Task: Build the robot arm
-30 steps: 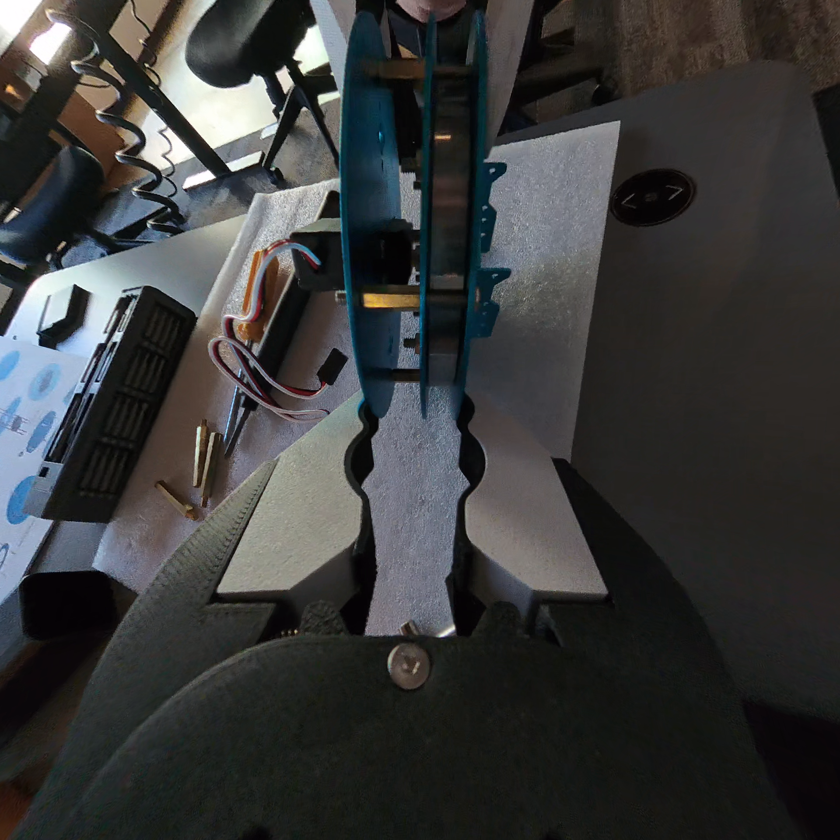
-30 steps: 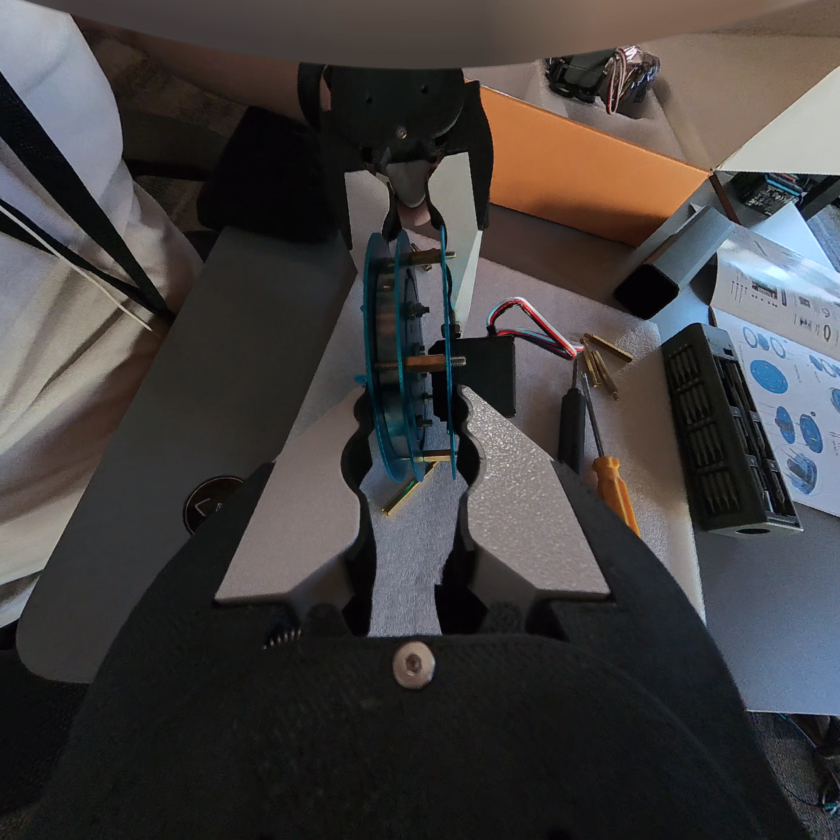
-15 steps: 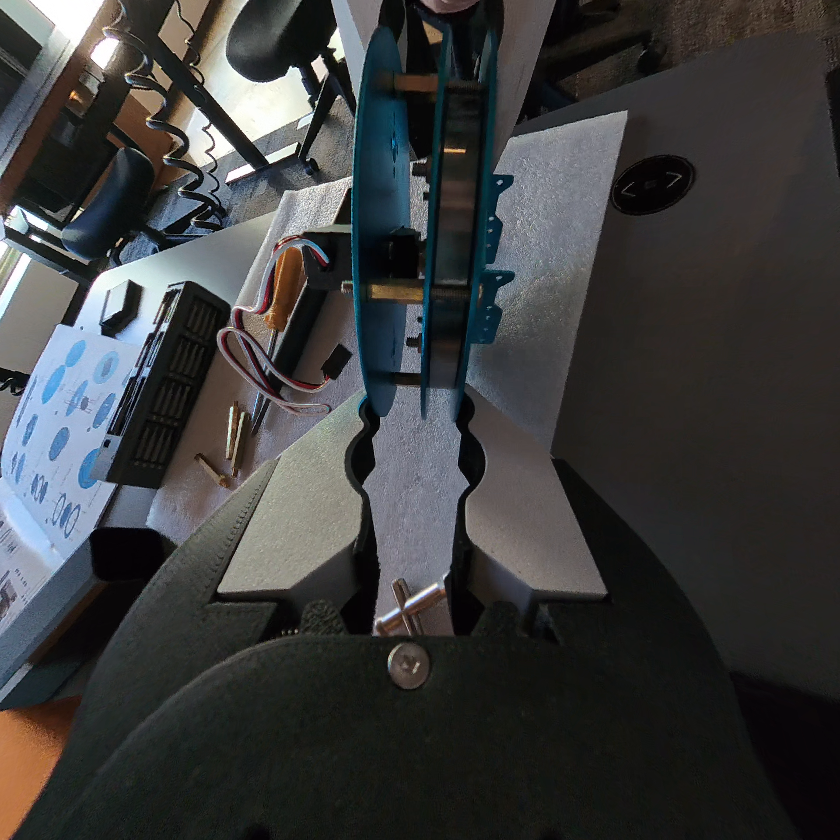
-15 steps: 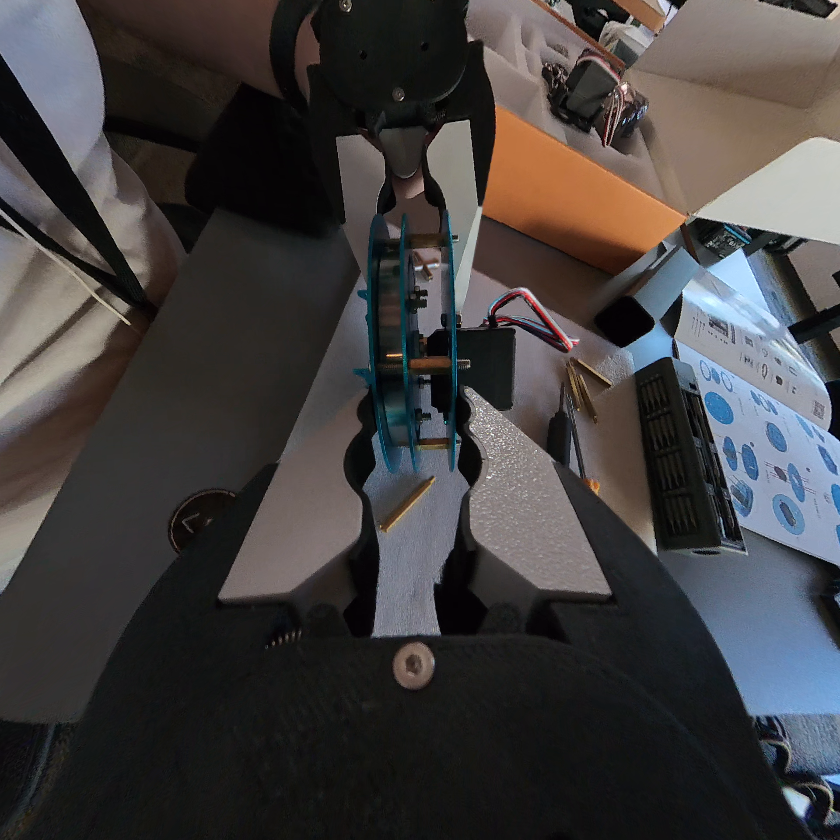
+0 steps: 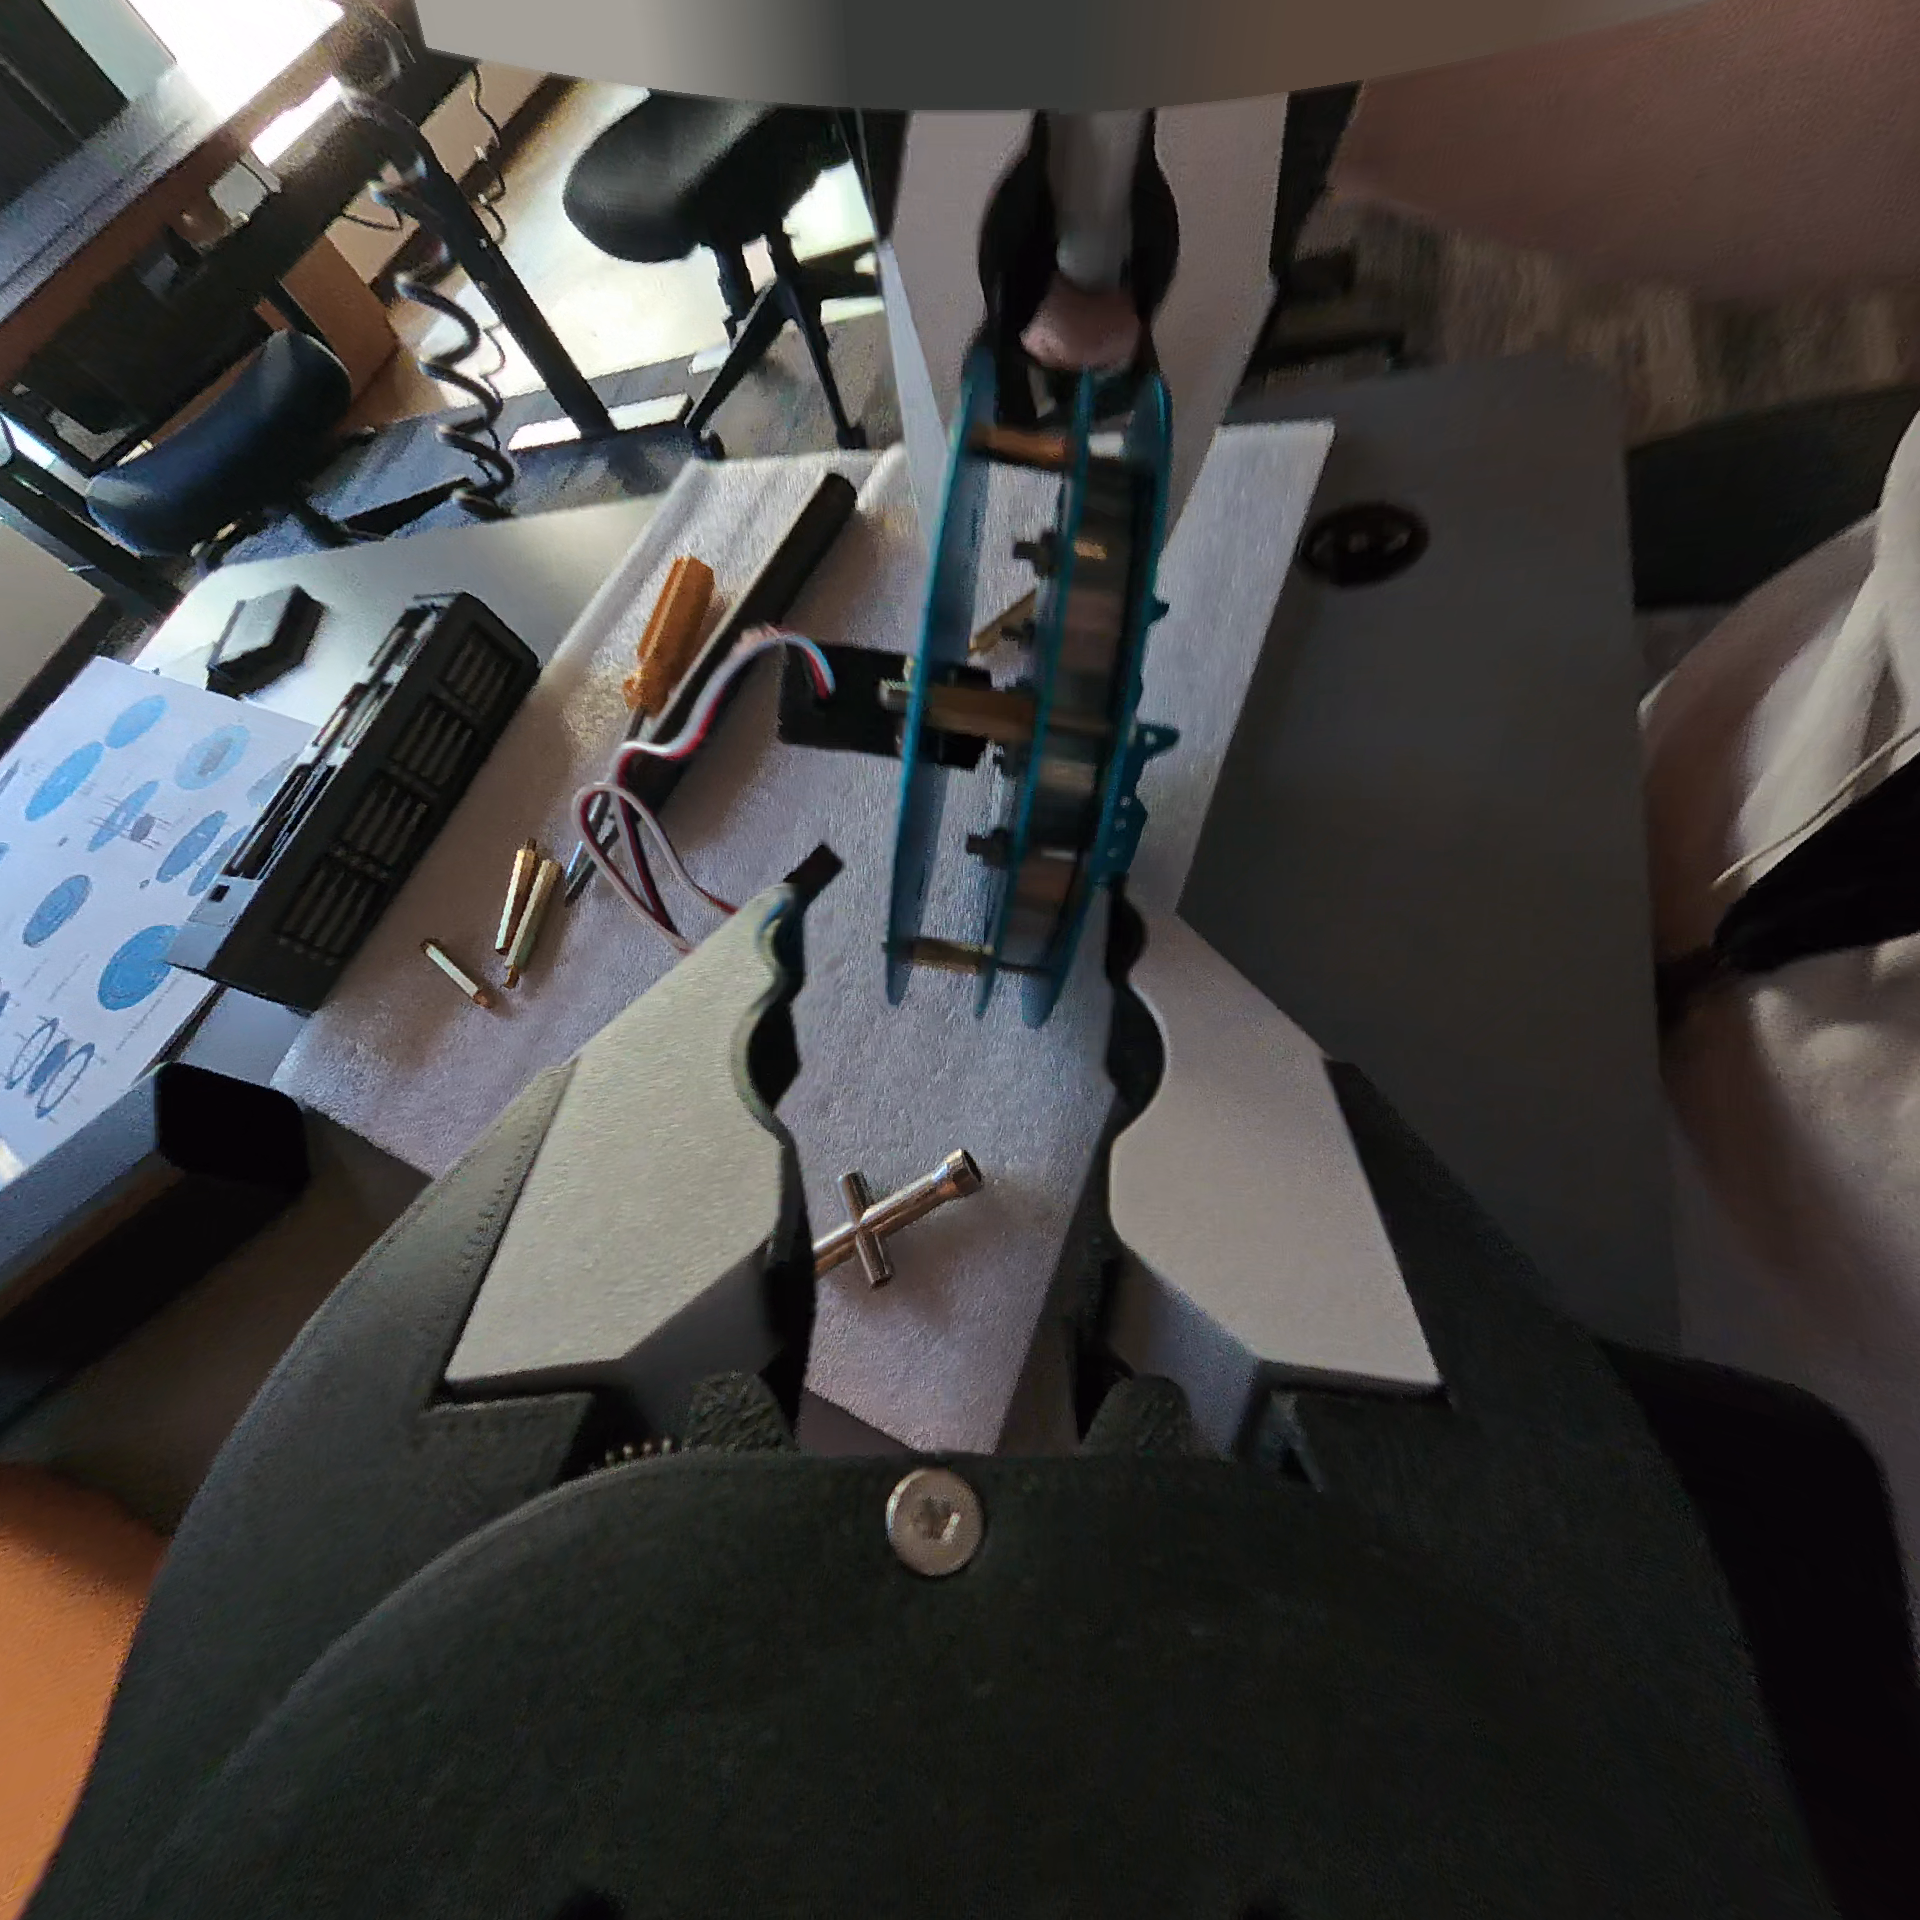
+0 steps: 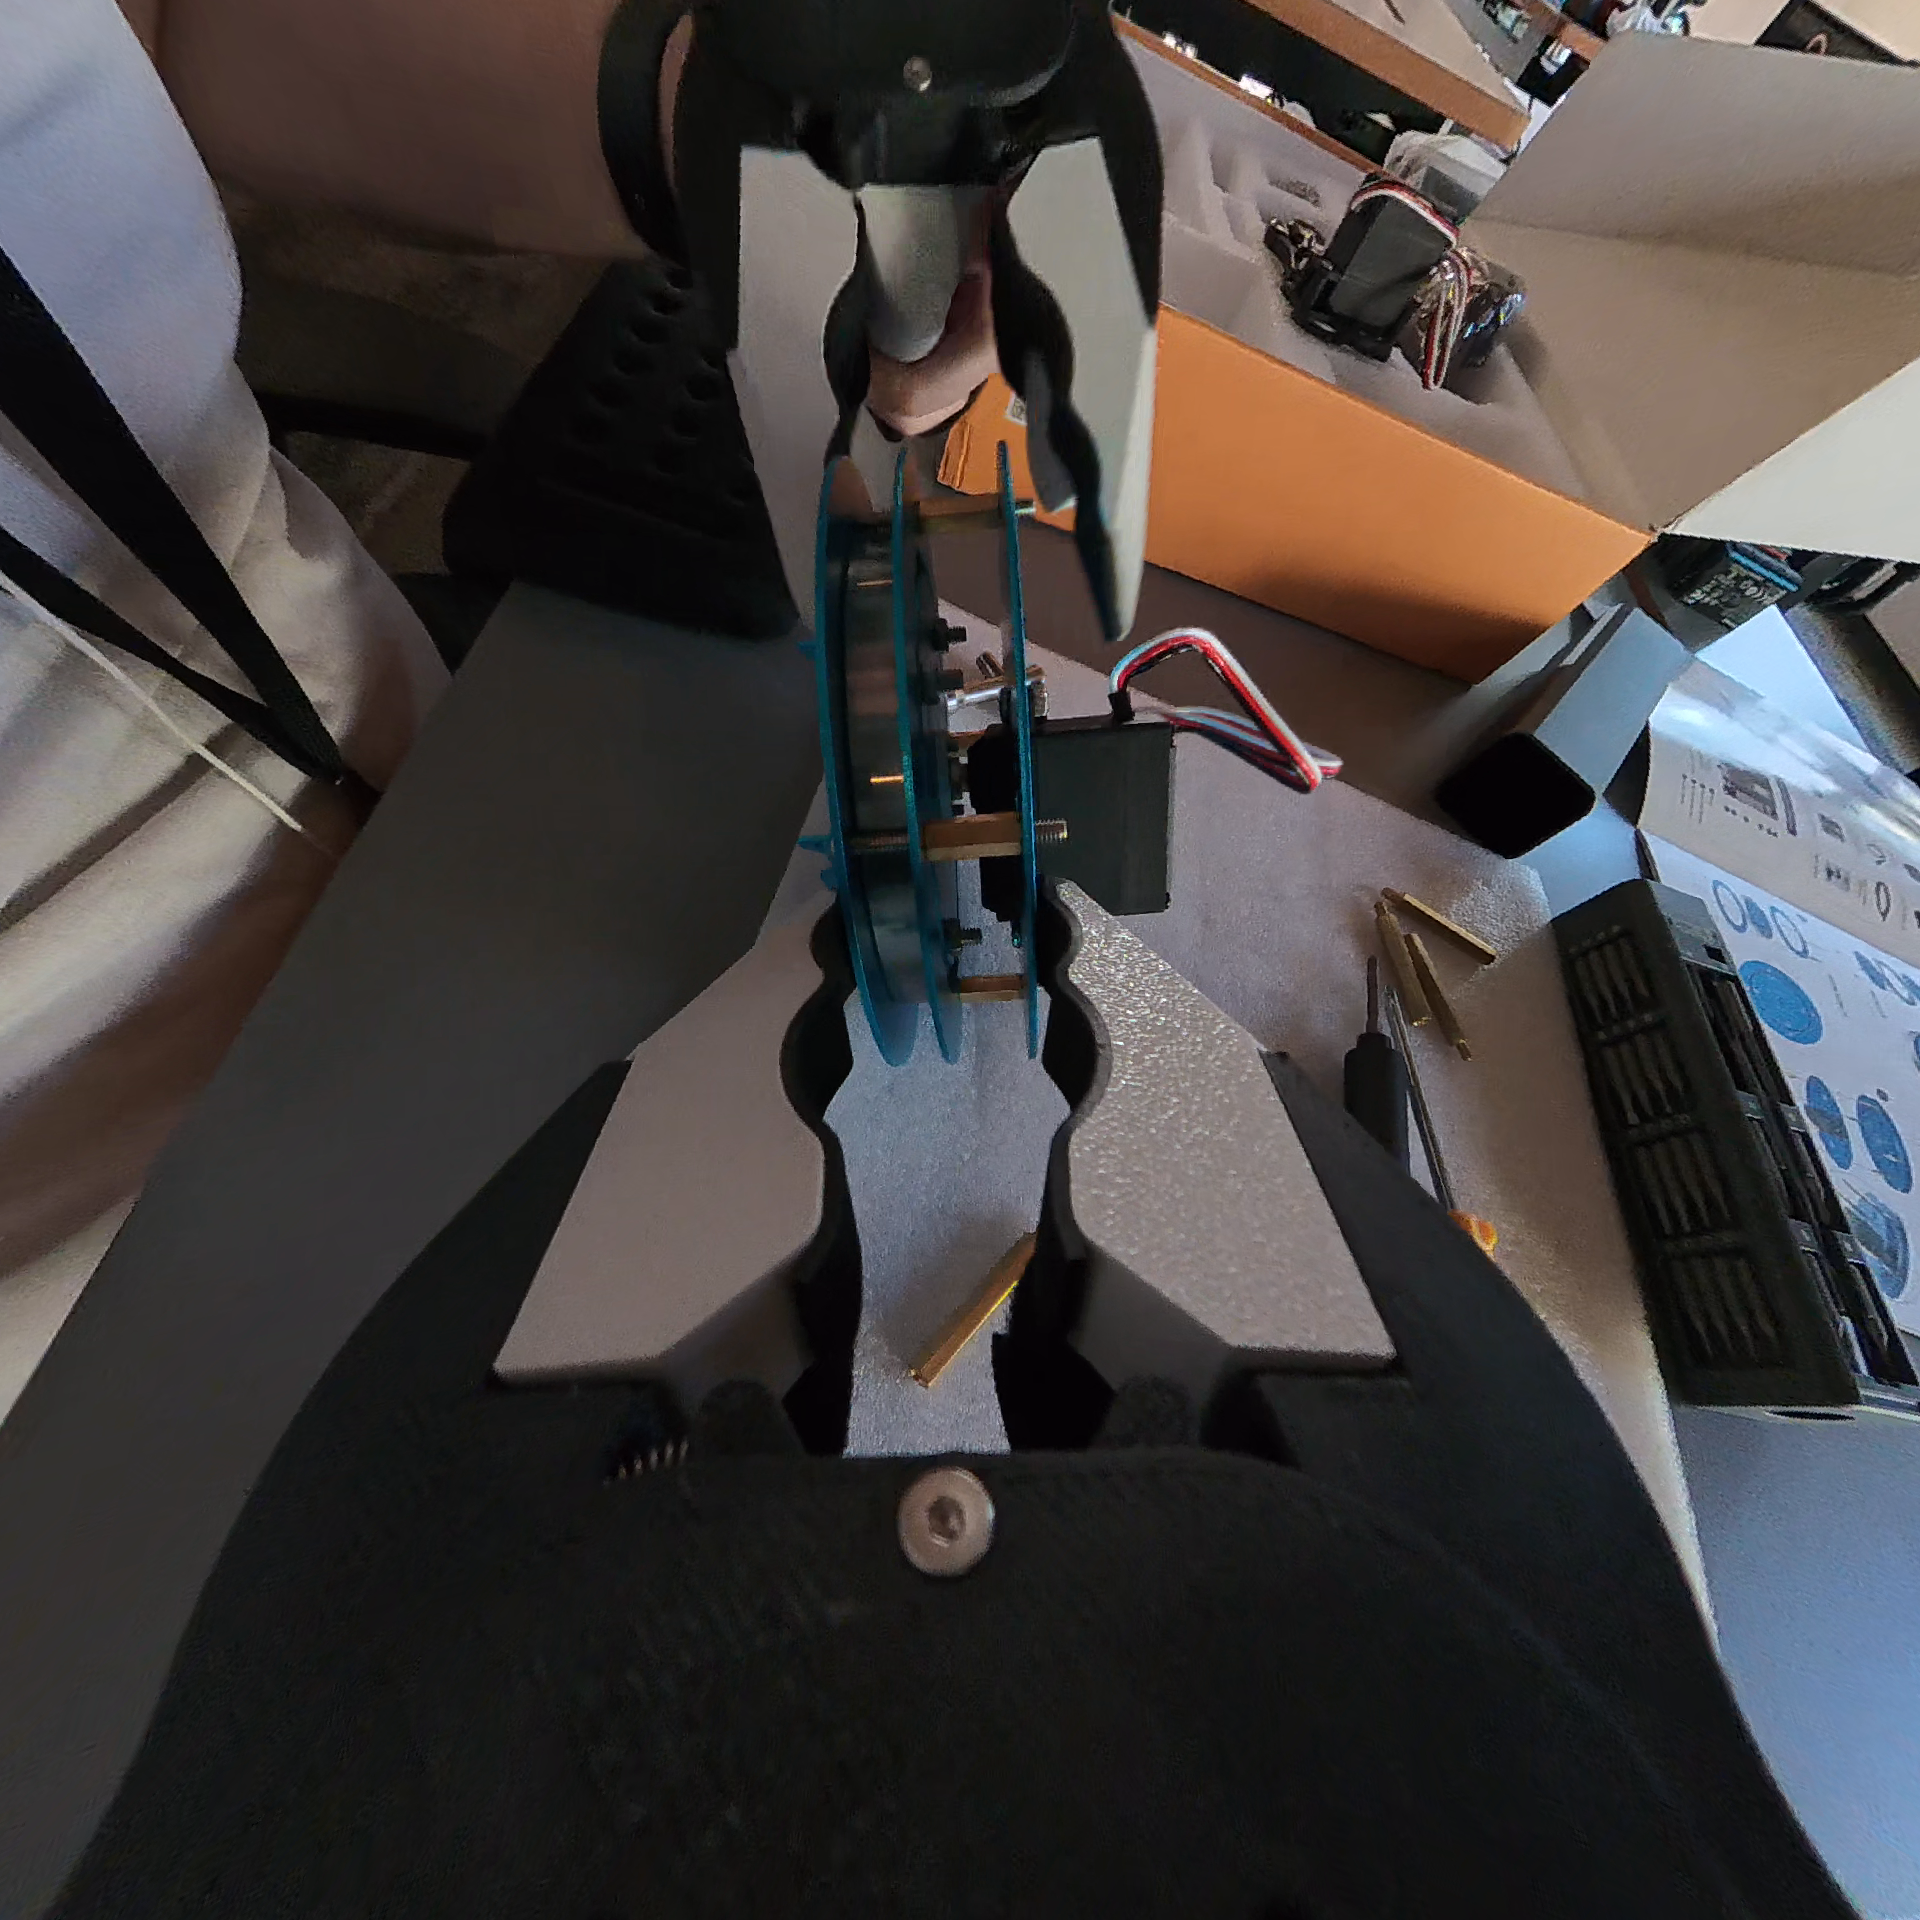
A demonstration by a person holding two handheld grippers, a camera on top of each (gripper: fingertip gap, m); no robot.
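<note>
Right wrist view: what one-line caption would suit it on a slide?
Right hand-held gripper clamps an upright blue disc assembly with a black servo over white foam, brass standoffs nearby.

The left gripper (image 5: 951, 914) gapes wide around the blue disc assembly (image 5: 1023, 707), above a cross wrench (image 5: 894, 1218).

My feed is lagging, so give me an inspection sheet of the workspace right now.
Surface: grey table, white foam mat.
Job's things: blue disc assembly with black motor box, held on edge.
Clutter: cross wrench, brass posts, screwdrivers, bit case, printed sheet, cardboard box.
Tools: right tool shut on blue disc assembly; left tool open, fingers either side of it.
Cables: striped wire from motor box, loose.
Surroundings: office chairs, person's clothing.
</note>
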